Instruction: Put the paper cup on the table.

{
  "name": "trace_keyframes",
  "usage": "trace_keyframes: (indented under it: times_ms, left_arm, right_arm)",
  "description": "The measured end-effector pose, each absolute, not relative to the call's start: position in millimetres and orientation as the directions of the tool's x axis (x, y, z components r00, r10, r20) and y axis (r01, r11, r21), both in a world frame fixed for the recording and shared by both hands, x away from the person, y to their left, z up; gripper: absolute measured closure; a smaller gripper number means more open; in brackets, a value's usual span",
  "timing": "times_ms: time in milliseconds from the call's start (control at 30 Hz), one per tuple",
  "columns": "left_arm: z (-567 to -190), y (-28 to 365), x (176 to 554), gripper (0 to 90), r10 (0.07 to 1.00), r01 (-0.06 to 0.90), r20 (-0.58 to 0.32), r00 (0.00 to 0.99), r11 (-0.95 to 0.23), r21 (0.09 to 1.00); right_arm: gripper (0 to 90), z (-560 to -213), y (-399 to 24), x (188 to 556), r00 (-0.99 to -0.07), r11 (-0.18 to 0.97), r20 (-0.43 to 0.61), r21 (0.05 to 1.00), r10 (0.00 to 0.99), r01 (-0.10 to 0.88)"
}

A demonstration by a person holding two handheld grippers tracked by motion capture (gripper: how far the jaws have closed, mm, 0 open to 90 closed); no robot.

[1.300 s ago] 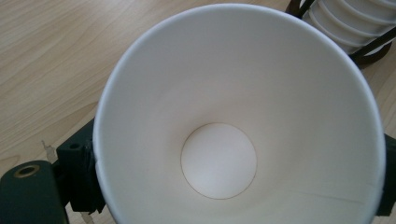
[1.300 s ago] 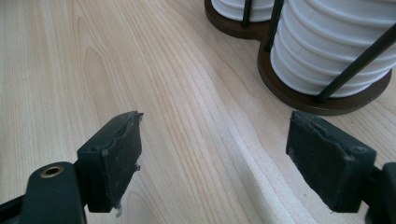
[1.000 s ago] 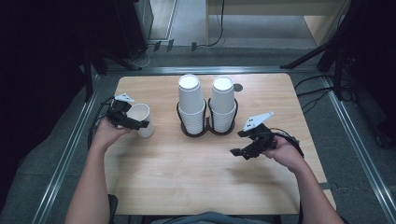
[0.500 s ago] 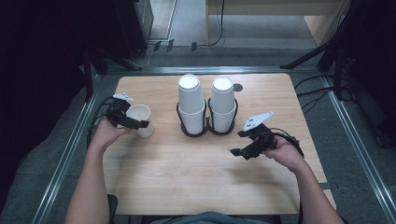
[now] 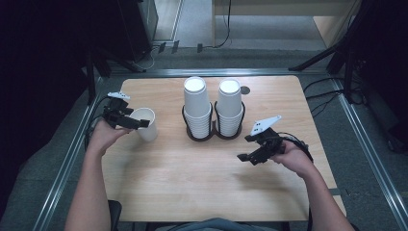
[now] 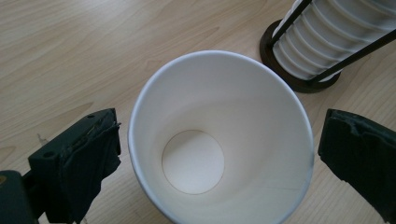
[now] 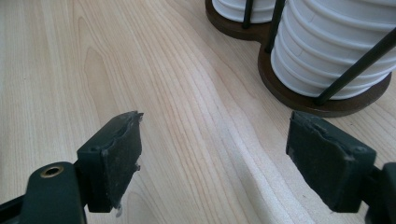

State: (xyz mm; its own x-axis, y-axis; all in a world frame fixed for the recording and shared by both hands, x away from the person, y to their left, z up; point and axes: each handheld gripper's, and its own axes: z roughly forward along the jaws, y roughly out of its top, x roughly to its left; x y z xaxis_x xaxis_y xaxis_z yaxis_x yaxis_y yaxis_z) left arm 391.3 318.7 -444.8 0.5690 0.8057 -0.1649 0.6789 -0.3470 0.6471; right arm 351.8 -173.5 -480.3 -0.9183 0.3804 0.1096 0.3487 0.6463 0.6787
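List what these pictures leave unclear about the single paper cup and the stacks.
- Paper cup, left gripper view: outer wall hidden below its rim; near rim cut off by the bottom edge.
- Left gripper: pads beside the cup; contact unclear.
- Cup stacks, high view: count too small to tell.

The wooden table [image 5: 192, 192] carries a black two-ring cup holder [image 5: 212, 136] near its far edge. A single paper cup [image 5: 146, 124] stands upright left of the holder, well apart.

Two tall stacks of white cups [image 5: 195, 103] standing in a dark wire holder [image 5: 213, 136], sitting on a light wooden table [image 5: 192, 178], black cables [image 5: 327, 98] lying on grey floor
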Motion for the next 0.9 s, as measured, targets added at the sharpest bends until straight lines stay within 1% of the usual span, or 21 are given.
trace_keyframes:
  times_ms: [433, 567, 900]
  left_arm:
    - [-428.8, 324.8, 384.6, 0.0, 0.813, 0.684, -0.174, 0.556, -0.329, 0.651]
    - [-426.5, 321.0, 384.4, 0.0, 0.8, 0.689, -0.197, 0.567, -0.33, 0.645]
    - [-421.8, 305.9, 383.6, 0.1, 0.783, 0.686, -0.203, 0.588, -0.35, 0.638]
  right_arm:
    - [18.5, -480.2, -173.6, 351.8, -0.918, 0.646, 0.114, 0.677, 0.381, 0.352]
    - [18.5, -480.2, -173.6, 352.0, -0.917, 0.646, 0.117, 0.676, 0.381, 0.354]
    - [18.5, -479.9, -173.9, 351.7, -0.918, 0.646, 0.116, 0.677, 0.38, 0.353]
